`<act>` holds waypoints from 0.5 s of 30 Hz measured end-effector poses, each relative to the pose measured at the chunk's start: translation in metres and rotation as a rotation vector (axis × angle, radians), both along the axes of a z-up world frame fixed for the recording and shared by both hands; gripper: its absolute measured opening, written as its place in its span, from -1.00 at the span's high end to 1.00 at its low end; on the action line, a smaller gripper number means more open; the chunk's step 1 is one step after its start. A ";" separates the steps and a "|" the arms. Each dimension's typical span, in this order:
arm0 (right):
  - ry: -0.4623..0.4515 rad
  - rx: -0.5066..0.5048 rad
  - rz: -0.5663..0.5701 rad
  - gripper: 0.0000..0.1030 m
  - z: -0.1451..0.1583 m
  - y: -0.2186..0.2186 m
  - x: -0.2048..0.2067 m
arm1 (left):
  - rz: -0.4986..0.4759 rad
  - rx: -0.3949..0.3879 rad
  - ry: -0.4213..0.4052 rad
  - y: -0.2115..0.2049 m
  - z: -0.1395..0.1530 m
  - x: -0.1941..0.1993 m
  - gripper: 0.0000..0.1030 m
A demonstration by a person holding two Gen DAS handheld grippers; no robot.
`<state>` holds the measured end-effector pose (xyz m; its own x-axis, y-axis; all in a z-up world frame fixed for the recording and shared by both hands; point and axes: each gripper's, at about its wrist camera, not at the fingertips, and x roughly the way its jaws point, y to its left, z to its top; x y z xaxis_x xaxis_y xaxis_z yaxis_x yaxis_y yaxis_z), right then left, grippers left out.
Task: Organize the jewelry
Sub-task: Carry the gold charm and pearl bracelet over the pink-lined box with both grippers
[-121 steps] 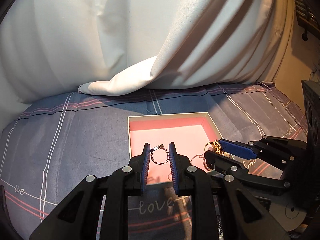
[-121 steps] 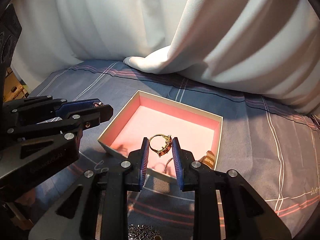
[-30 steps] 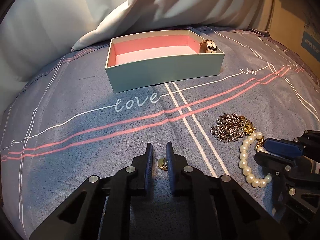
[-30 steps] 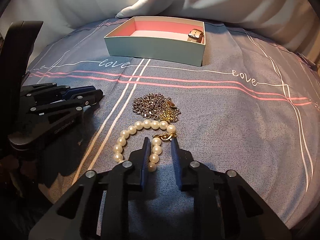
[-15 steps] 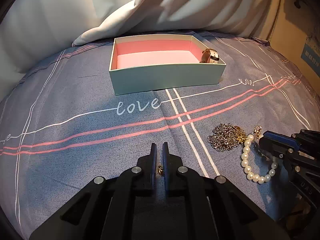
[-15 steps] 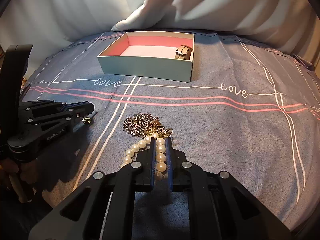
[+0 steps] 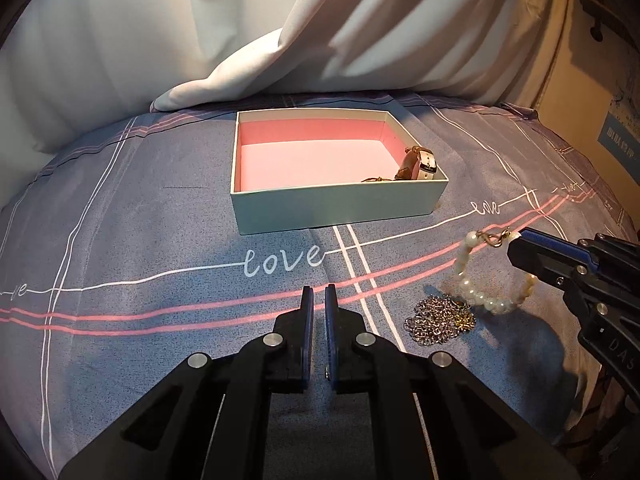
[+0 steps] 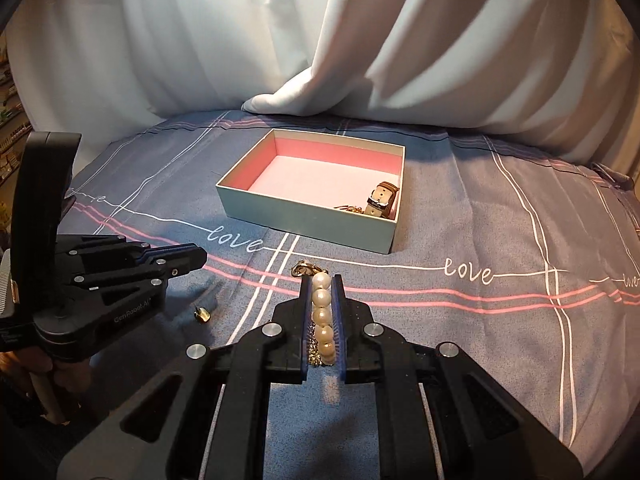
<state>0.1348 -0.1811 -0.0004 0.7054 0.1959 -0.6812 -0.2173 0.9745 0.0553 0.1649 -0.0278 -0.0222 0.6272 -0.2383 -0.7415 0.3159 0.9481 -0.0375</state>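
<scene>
**K:** Right gripper [image 8: 322, 280] is clamped on the pearl bracelet [image 8: 321, 317]. A row of cream pearls sits pinched between the blue pads, and the gold clasp pokes out past the tips toward the box [image 8: 304, 222].

**M:** Is the bracelet off the bed?

**K:** Yes. From the left wrist view it hangs as a loop from the gripper tip, clear of the bedspread [image 7: 160, 220], in front of the box's right near corner. Round glossy pearls, one strand, gold lobster clasp at the top of the loop.

**M:** Left gripper?

**K:** Left gripper [image 7: 316, 292] has its jaws drawn almost together, only a thin slit between them. Nothing visible between the tips. It hovers in front of the box, over the pink stripes and the "love" print.

**M:** Where's the small gold piece?

**K:** The gold stud [image 8: 202, 314] is lying on the bedspread, front-left of the box, just beside the left gripper's tip, not in it. Too small to tell what it is.

**M:** Anything else loose?

**K:** The silver chain [image 7: 438, 320] is piled in a heap in front of the box's right corner, directly under the hanging pearls. Some gold links are mixed into it.

**M:** Box contents?

**K:** Pale outside, pink lining, open top. The watch [image 7: 420, 164] with its brown strap stands on edge in the right near corner. Beside it is a thin gold ring [image 7: 376, 179], mostly hidden by the front wall. The rest of the box floor is bare. A white curtain [image 7: 280, 40] hangs behind the box.
</scene>
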 end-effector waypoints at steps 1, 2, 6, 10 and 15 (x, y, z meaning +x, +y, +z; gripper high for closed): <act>-0.005 0.000 0.004 0.80 0.001 0.002 0.001 | 0.000 -0.002 0.001 0.001 0.001 0.001 0.88; -0.002 -0.001 0.010 0.80 0.001 0.003 0.002 | 0.000 -0.006 0.003 0.001 0.001 0.001 0.88; 0.009 -0.001 0.020 0.80 -0.003 0.008 0.002 | 0.013 -0.024 0.017 0.006 0.000 0.003 0.88; 0.014 0.011 0.015 0.80 -0.006 0.006 0.000 | 0.017 -0.024 0.030 0.007 -0.001 0.005 0.88; 0.015 0.015 0.019 0.80 -0.005 0.005 0.000 | 0.010 -0.017 0.034 0.002 -0.002 0.004 0.88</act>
